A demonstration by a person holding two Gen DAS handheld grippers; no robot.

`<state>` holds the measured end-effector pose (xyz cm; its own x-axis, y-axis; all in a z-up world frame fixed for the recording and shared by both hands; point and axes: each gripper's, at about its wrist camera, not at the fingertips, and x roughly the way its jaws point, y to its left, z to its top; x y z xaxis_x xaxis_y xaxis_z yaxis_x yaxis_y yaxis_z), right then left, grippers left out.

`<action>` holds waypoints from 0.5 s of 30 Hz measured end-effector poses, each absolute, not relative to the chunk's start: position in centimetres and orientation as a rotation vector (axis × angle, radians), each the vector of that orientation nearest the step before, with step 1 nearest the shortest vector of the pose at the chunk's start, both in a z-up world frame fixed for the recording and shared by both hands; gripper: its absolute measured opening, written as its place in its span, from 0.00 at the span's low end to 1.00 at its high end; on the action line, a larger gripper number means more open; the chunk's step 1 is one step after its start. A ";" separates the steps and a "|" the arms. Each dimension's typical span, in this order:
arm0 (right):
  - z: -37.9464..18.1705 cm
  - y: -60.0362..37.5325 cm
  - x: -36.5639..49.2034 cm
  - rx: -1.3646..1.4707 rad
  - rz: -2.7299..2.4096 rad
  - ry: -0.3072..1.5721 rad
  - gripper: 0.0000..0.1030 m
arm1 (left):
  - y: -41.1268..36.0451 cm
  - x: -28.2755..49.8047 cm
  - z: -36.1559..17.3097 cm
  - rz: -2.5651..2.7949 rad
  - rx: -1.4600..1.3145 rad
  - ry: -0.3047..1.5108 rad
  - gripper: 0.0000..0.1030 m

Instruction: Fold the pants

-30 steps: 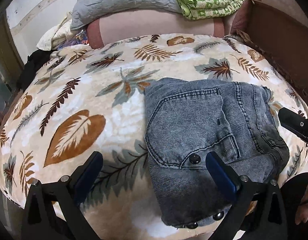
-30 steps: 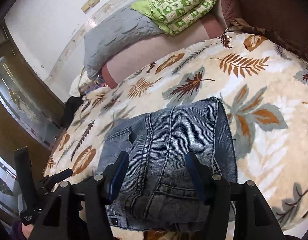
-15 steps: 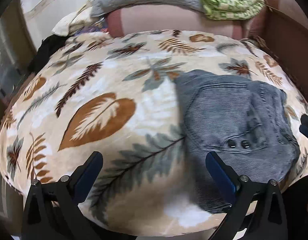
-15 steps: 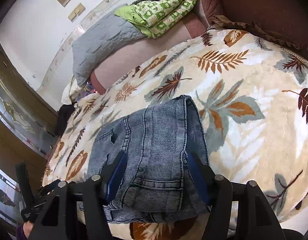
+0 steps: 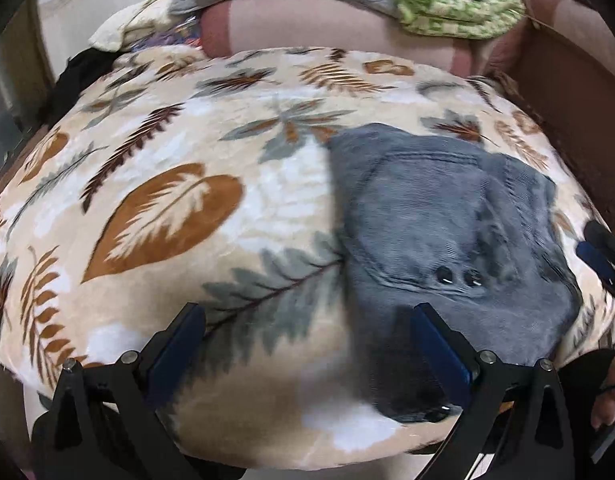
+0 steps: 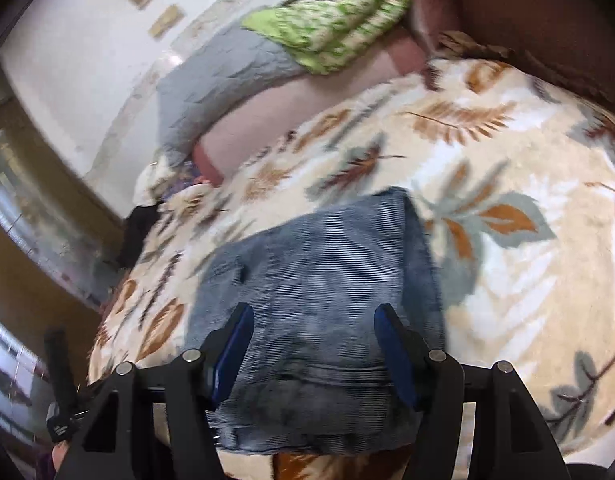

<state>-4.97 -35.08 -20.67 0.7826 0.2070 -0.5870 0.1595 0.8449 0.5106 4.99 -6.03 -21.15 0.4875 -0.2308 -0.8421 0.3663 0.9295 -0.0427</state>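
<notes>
Folded jeans (image 5: 447, 236) flat on leaf-print blanket (image 5: 155, 208). Left gripper (image 5: 307, 344) fingers wide, empty; right gripper (image 6: 309, 344) fingers apart, holding nothing. Best: press bundle flat, square edges, avoid dragging blanket.

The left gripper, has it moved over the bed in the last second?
Yes. The left gripper slid left: the folded jeans were between its fingers before and now lie right of them, over the leaf-print blanket.
</notes>
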 end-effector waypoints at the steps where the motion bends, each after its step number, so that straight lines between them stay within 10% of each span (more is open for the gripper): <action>1: -20.9 -34.2 -4.6 0.534 0.036 0.712 0.64 | -6.5 4.6 -21.5 -0.370 0.177 0.998 0.99; 15: -20.7 -32.3 -3.2 0.372 0.031 0.835 0.65 | -6.7 5.5 -19.5 -0.411 0.216 0.961 0.99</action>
<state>-3.17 -32.32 -20.67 0.6743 0.1715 -0.7182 0.1181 0.9351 0.3342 5.45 -6.74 -19.49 0.5036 -0.2430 -0.8291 0.4314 0.9021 -0.0024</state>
